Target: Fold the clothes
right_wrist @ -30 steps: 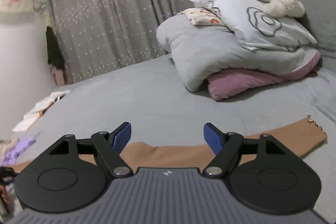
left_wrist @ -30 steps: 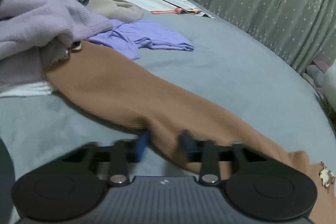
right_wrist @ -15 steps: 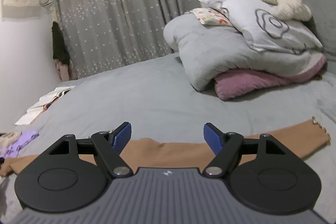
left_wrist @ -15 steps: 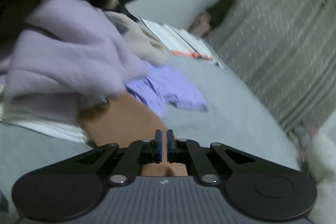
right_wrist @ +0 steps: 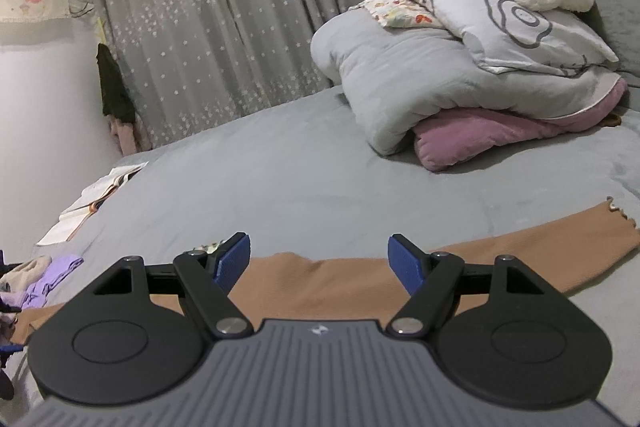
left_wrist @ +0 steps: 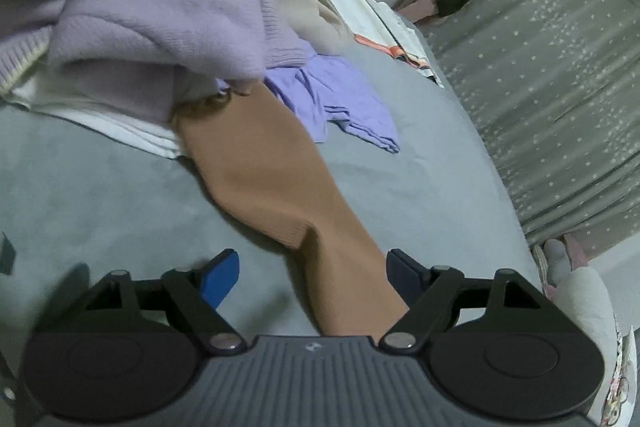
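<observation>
Left wrist shows my left gripper (left_wrist: pixel 312 277) wide over the soft, limp garment (left_wrist: pixel 272 179); I'd pinch its folded edge.

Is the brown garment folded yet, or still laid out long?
Still long. The brown garment runs as one strip across the bed, scalloped end out flat; one small fold-over shows near the left tool.

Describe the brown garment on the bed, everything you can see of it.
The brown garment is a long, narrow strip of fine ribbed knit, tan-orange, lying flat across the grey bed. One end runs under the lilac sweater; the other ends in a wavy scalloped hem. Partway along, a layer is folded over. Both open grippers hover above it, neither gripping.
</observation>
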Available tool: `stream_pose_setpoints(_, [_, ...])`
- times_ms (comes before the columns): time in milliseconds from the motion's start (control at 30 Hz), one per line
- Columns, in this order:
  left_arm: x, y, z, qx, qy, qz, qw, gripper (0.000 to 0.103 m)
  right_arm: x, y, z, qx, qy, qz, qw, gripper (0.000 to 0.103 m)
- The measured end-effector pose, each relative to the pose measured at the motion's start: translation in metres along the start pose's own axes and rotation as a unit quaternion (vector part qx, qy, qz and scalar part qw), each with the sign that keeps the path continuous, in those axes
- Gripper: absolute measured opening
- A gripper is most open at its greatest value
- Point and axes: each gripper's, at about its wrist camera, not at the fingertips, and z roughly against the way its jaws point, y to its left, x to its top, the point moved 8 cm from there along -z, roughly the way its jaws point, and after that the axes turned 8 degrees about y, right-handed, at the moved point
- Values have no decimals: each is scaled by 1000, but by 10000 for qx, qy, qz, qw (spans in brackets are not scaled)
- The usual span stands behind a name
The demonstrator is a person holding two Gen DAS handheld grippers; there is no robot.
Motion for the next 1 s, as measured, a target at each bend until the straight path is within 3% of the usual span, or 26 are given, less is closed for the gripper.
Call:
stream_pose_setpoints(267, [37,21,-31,-350,-426,297,9980,85,-2,-5,2,-11,2,-81,10000,77])
stream_pose_setpoints(367, [50,17,-38,-188,-604,-80,9980,82,-2,-5,3,-52,-1,-75,10000,77])
stream_pose_setpoints(400, [53,14,-39,-162,-670,-223,9974,59,-2,-5,3,-65,-4,-69,10000,77])
stream_pose_setpoints(433, [53,13,-39,-201,-678,-329,9970,45,-2,-5,2,-76,-9,-73,9999,77])
stream_pose_setpoints(467, [53,11,-38,-246,-681,-432,9964,17,-2,-6,2,-83,-14,-92,9999,77])
stream_pose_setpoints(500, [54,9,-38,-290,-683,-535,9958,14,-2,-7,1,-74,-13,-128,9999,77])
stream_pose_setpoints(667, [67,-6,-13,-1040,-976,-591,9880,11,-3,-10,-1,-31,-11,-308,9995,77])
stream_pose_setpoints(1000, [79,-28,26,-1601,-1374,-510,9762,11,3,-26,10,-40,-157,-573,9982,77])
